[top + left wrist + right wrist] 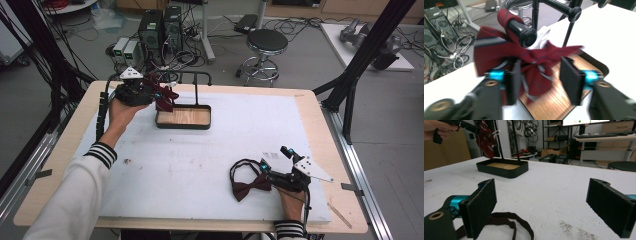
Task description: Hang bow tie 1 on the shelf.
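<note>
A red striped bow tie (506,50) is seen draped over the black horizontal bar of a stand (524,33) at the far left of the white surface (200,165), above the stand's wooden tray (183,118). The left claw (159,95) is held at that bow tie; in the left gripper view its jaws are spread on either side of the hanging fabric, with the cloth lying against the left pad (514,80) and clear of the right one, so nothing is pinched. The picture there is blurred. A second, dark red bow tie (250,186) with a black looped strap (509,220) is laid flat at the near right of the surface. The right claw (265,175) is rested just beside it, with the jaws spread wide in the right gripper view and part of the strap seen under the left pad (482,207); nothing is gripped between them. The two bow ties are placed well apart.
</note>
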Tool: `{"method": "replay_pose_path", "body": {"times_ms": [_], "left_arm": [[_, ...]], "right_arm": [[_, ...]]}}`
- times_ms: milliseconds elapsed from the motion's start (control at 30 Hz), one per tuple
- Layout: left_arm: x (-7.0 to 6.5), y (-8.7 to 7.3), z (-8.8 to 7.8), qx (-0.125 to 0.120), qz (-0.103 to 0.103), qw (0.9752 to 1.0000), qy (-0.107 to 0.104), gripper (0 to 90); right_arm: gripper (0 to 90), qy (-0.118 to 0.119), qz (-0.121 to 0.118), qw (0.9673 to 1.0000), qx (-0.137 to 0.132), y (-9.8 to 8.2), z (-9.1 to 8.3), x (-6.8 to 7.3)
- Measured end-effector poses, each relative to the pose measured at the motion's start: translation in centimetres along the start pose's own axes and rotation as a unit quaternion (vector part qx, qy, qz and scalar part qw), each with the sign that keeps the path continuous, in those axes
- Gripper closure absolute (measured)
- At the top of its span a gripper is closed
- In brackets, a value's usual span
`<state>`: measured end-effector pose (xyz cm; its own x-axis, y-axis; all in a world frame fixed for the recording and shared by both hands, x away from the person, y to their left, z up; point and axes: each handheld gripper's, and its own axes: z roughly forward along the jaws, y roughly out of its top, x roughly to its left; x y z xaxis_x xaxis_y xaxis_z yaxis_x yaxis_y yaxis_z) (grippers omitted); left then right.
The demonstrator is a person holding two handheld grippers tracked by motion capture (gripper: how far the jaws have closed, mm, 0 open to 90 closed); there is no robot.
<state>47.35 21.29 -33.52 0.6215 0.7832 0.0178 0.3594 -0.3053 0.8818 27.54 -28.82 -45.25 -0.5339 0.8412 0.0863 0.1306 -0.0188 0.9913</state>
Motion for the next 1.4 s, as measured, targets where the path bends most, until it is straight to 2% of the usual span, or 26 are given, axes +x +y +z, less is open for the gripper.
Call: {"method": "replay_pose_path", "body": {"times_ms": [133, 267, 400, 600, 733, 867, 967, 1100, 1233, 1400], "left_arm": [[-0.2, -0.1, -0.2, -0.005, 0.005, 1.0, 0.006, 31.4], [-0.3, -0.3, -0.7, -0.012, 0.006, 0.9999, 0.003, 23.5], [-0.7, -0.6, -1.5, -0.02, 0.01, 0.9997, -0.005, 21.6], [-1.2, -0.7, -2.7, -0.039, 0.025, 0.9988, -0.015, 18.4], [-1.4, -0.8, -3.2, -0.05, 0.023, 0.9982, -0.023, 14.9], [-1.6, -1.3, -3.8, -0.051, 0.03, 0.9978, -0.03, 13.9], [-1.8, -1.8, -4.4, -0.061, 0.031, 0.997, -0.036, 13.5], [-1.8, -2.8, -5.6, -0.081, 0.028, 0.9951, -0.049, 13.5], [-1.8, -3.9, -6.9, -0.105, 0.021, 0.9927, -0.054, 13.5], [-2.0, -5.4, -8.5, -0.126, 0.024, 0.9902, -0.055, 13.5]], "right_arm": [[8.7, 0.0, -0.001, 1.0, 0.0, 0.0, 0.0, 0.0], [8.7, -0.001, -0.002, 1.0, 0.001, 0.0, 0.0, 0.0], [8.7, -0.001, 0.0, 1.0, 0.0, 0.0, 0.0, 0.0], [8.7, -0.001, -0.002, 1.0, 0.003, 0.0, 0.0, 0.1], [8.7, -0.002, -0.003, 1.0, 0.003, 0.0, 0.0, 0.1], [8.7, -0.002, -0.005, 1.0, 0.003, 0.0, 0.0, 0.1], [8.7, -0.003, -0.006, 1.0, 0.004, 0.0, 0.1, 0.1], [8.7, -0.004, -0.008, 1.0, 0.002, 0.0, 0.1, 0.1], [8.7, -0.004, -0.009, 1.0, 0.002, 0.0, 0.1, 0.2], [8.7, -0.003, -0.01, 0.9999, 0.002, 0.0, 0.0, 0.2]]}}
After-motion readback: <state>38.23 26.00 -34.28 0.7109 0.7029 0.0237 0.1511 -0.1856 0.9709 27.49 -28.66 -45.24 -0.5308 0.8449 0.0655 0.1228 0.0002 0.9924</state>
